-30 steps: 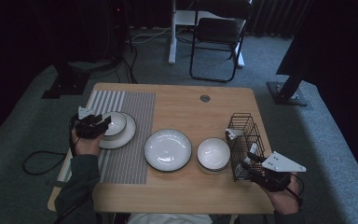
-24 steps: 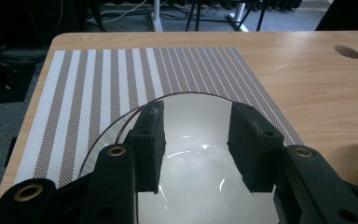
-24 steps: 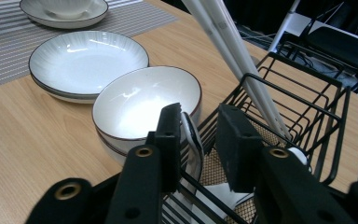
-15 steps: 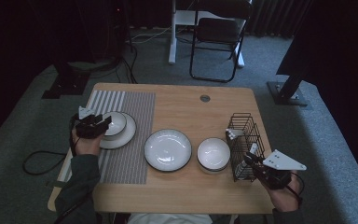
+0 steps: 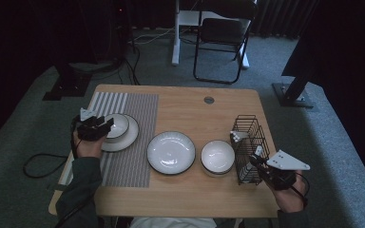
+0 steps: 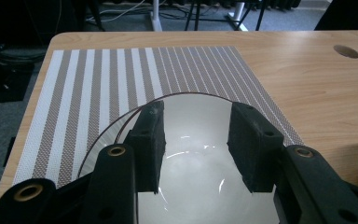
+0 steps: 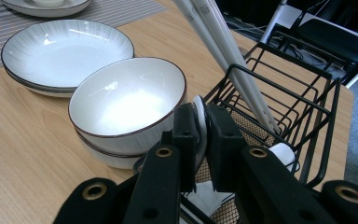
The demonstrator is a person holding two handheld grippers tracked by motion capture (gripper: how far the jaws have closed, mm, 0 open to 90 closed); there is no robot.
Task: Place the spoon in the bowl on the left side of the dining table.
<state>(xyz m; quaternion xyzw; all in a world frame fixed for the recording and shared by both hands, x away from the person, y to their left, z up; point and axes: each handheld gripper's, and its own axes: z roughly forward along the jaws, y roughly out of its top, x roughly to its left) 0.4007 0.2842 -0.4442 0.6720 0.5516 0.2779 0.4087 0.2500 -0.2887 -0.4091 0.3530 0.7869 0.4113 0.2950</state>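
On the left of the high view my left gripper [image 5: 105, 127] hangs over the small bowl [image 5: 118, 125] that sits on a plate [image 5: 129, 137] on the striped mat [image 5: 138, 114]. Its jaws stand wide with nothing between the pads, so I'd judge that hand should simply stay quiet and clear of the rim while the other works.

At the lower right, my right gripper [image 5: 256, 161] is at the black wire basket [image 5: 248, 137], and its jaws have just been closing; they are now narrow, pinched on the white spoon [image 7: 200, 126]. To do this well I think I should draw the spoon straight up out of the basket, keep the pinch square on its flat handle so it cannot swivel, and steer clear of the wires and the white chopsticks [image 7: 223, 51] leaning beside it.

The high view gives the layout: the wide plate [image 5: 171, 152] mid-table, the deep bowl [image 5: 217, 156] just left of the basket, both hands well apart. It is too small to show the grip. The right gripper view shows the thin white edge caught between the pads, at centre frame. The left gripper view shows the small bowl [image 6: 191, 158] lying below the open pads, near but whether touching I cannot tell.
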